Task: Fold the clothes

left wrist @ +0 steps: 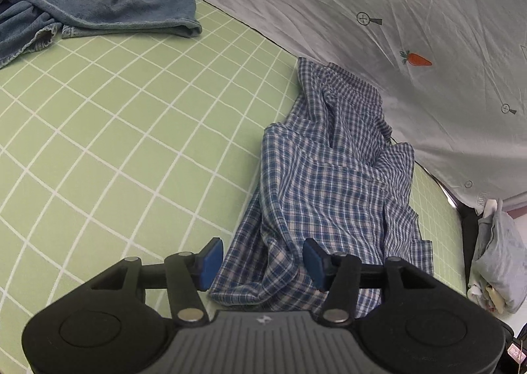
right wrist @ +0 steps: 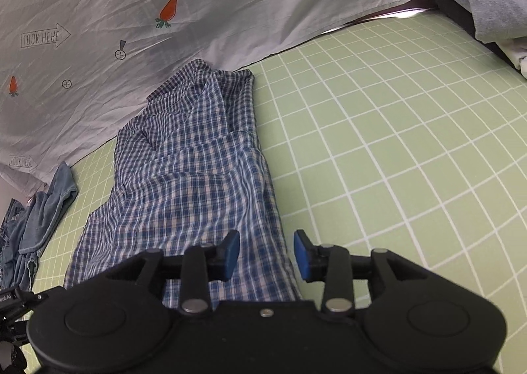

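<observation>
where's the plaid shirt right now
The plaid shirt lies crumpled on the green grid mat, its far end against the grey carrot-print sheet, its near end under both open hand-held grippers, with the denim clothes off to the left.

the left gripper (left wrist: 262,262) hung low with jaws spread wide; the right gripper (right wrist: 266,255) likewise, holding nothing.

a green mat (left wrist: 131,130) with a white grid covers the tabletop, its lines curving under the fisheye lens. along its far edge hangs a creased pale grey sheet (left wrist: 378,11), printed with orange carrots (left wrist: 415,59), small crossed circles and, in the right wrist view, a "look here" arrow (right wrist: 45,36). the sheet's lower edge meets the mat, and a bright strip (right wrist: 395,15) shows at one gap.
</observation>
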Motion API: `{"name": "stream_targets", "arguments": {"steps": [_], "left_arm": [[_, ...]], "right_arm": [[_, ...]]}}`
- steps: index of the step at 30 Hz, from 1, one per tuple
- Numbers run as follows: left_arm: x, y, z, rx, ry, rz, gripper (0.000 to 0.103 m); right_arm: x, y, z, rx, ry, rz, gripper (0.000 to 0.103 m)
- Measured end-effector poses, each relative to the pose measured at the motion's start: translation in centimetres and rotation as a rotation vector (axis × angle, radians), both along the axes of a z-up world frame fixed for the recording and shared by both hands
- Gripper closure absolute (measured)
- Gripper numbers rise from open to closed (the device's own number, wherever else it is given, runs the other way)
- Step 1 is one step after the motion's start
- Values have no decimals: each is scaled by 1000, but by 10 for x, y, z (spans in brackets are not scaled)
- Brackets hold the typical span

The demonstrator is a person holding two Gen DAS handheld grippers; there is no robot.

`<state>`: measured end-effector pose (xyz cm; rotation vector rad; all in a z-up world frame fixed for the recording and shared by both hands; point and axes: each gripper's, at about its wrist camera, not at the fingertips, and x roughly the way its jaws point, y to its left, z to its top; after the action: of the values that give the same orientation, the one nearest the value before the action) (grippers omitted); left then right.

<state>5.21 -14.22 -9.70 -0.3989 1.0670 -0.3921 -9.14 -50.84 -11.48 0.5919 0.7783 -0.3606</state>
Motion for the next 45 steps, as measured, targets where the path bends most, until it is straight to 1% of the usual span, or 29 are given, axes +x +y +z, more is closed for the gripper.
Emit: {"name": "stream_targets", "arguments": {"steps": [4, 6, 7, 8, 9, 10, 14, 17, 19, 20, 21, 23, 24, 26, 28, 29, 30, 31, 32, 35, 36, 37, 38, 39, 40, 41, 42, 43, 45], "left_arm": [[-5, -4, -4, -1, 0, -39, 46], [-7, -6, -6, -1, 0, -58, 49], [-8, -6, -7, -5, 0, -64, 54], [-7, -3, -7, -14, 0, -63, 72], [-6, -1, -6, -22, -3, -61, 86], [-5, 3, -4, -23, -13, -54, 87], [-2, 23, 8, 29, -68, 10, 89], [4, 41, 9, 35, -62, 64, 91], [6, 47, 8, 24, -47, 71, 91], [5, 47, 8, 14, -45, 55, 86], [3, 45, 8, 2, -43, 28, 75], [-1, 37, 8, -5, -43, -21, 63], [-3, 33, 7, -5, -41, -30, 59], [-6, 27, 2, -25, -21, -34, 58], [-7, 22, -3, -56, 4, -41, 60], [-7, 19, -5, -51, 16, -56, 63], [-7, 17, -7, -33, 26, -73, 78], [-8, 15, -10, -11, 39, -91, 85], [-8, 15, -12, 14, 50, -103, 88], [-9, 18, -15, 113, 59, -120, 87], [-9, 21, -16, 133, 60, -118, 88], [-8, 24, -15, 139, 57, -106, 86], [-7, 29, -14, 132, 58, -89, 78], [-6, 33, -13, 116, 60, -67, 62], [-4, 37, -11, 100, 63, -42, 54], [-3, 38, -10, 87, 66, -21, 41], [-2, 39, -9, 73, 69, 0, 32], [-1, 41, -8, 60, 72, 20, 30], [2, 43, -7, 21, 83, 58, 26]], "right_arm": [[-7, 1, 0, -1, 2, -5, 65], [-9, 2, 0, -4, 4, -5, 65], [-9, 2, 0, -7, 7, -2, 65], [-9, 3, 0, -10, 10, 0, 65], [-10, 4, -1, -13, 12, 3, 65], [-10, 4, -1, -16, 15, 6, 65], [-9, 9, -8, -43, 61, 28, 66], [-10, 10, -13, -40, 90, 35, 66], [-11, 10, -13, -38, 90, 35, 66], [-11, 10, -13, -40, 87, 34, 66], [-11, 11, -11, -43, 82, 33, 66], [-12, 11, -9, -51, 76, 32, 66], [-12, 11, -8, -55, 75, 32, 66], [-12, 11, -7, -58, 75, 31, 66], [-12, 11, -7, -56, 78, 34, 66], [-12, 11, -8, -54, 81, 35, 66], [-11, 10, -9, -53, 85, 36, 66], [-11, 10, -9, -54, 89, 37, 66], [-11, 10, -10, -55, 94, 36, 66], [-12, 8, -12, -54, 106, 25, 66], [-13, 7, -12, -51, 108, 18, 66], [-13, 6, -13, -49, 111, 11, 66], [-15, 5, -13, -44, 107, 4, 66], [-16, 4, -12, -37, 100, -4, 66], [-17, 3, -12, -30, 92, -11, 66], [-19, 2, -11, -21, 82, -19, 63], [-20, 0, -10, -13, 71, -26, 58], [-20, 0, -9, -6, 61, -32, 55], [-20, -1, -9, 8, 49, -37, 42]]}}
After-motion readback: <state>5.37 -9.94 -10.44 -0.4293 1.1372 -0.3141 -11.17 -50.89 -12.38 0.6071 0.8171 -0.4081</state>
